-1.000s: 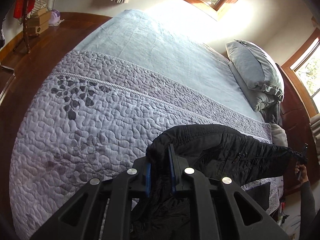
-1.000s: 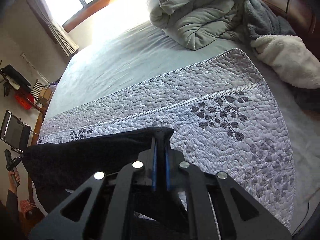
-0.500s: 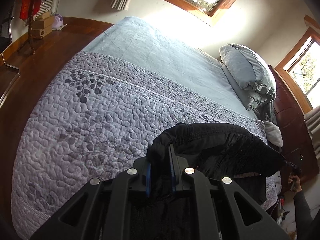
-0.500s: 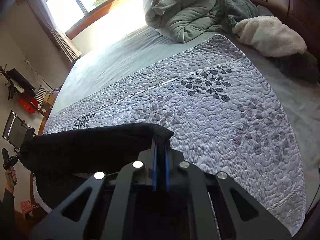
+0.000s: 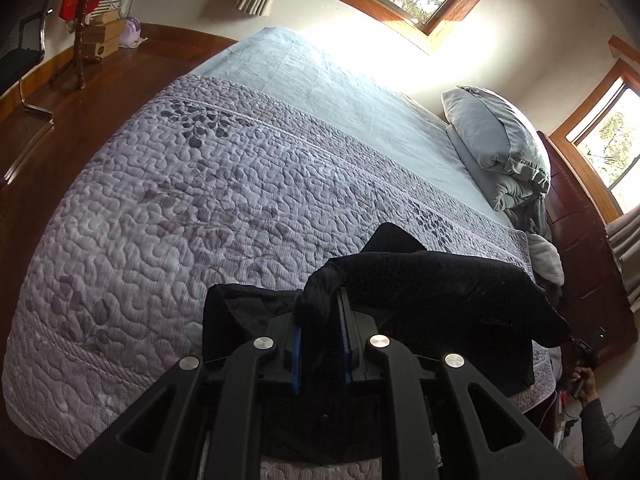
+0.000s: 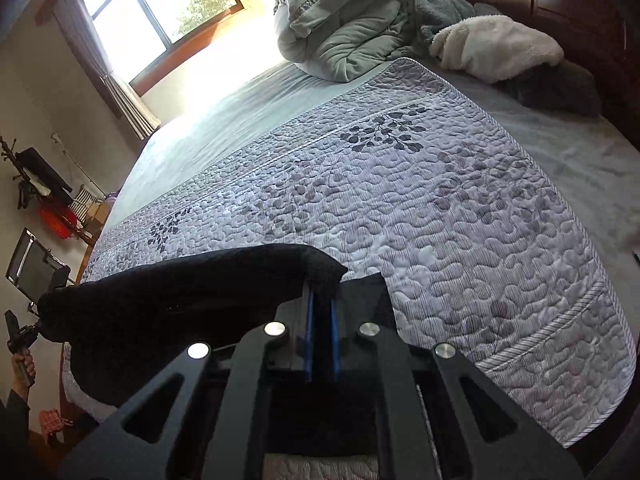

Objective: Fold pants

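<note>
Over the quilted bed (image 5: 168, 216) the black pants (image 5: 432, 284) are hanging soft, light and limp, sagging between two pinched top corners, the best places to hold them, with the left hand-held gripper (image 5: 320, 320) and right hand-held gripper (image 6: 320, 304) both clamping the dark, matte fabric

Quilt (image 6: 460, 208) open ahead, bedding pile (image 6: 352, 24) at headboard
</note>
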Demonstrator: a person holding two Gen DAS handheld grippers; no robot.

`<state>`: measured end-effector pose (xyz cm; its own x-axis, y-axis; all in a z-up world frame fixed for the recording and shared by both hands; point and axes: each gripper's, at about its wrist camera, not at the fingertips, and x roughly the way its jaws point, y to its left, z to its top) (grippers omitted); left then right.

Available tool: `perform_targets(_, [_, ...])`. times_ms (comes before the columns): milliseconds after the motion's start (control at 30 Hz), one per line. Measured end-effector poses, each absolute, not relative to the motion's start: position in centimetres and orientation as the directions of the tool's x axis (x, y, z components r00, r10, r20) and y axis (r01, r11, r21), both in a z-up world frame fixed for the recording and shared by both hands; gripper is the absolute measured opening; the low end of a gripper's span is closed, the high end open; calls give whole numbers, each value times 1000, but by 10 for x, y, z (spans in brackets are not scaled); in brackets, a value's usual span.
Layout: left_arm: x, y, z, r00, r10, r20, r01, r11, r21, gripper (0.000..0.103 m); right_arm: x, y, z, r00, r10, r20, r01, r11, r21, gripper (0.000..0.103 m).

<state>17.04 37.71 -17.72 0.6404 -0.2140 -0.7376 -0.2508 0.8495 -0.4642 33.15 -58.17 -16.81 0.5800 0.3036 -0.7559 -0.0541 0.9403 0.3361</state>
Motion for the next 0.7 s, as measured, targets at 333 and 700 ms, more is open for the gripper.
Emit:
perform_targets(333, [141,356,-212,575,-204,-792,-237,886,-400,19,285,-584,-204,559,265,-786,-10,950,313,11])
perform_targets(700, [108,359,-259,443,-78,-893,-319,917,-239,62,254,-591,-231,497,225,-838,58,955,291,52])
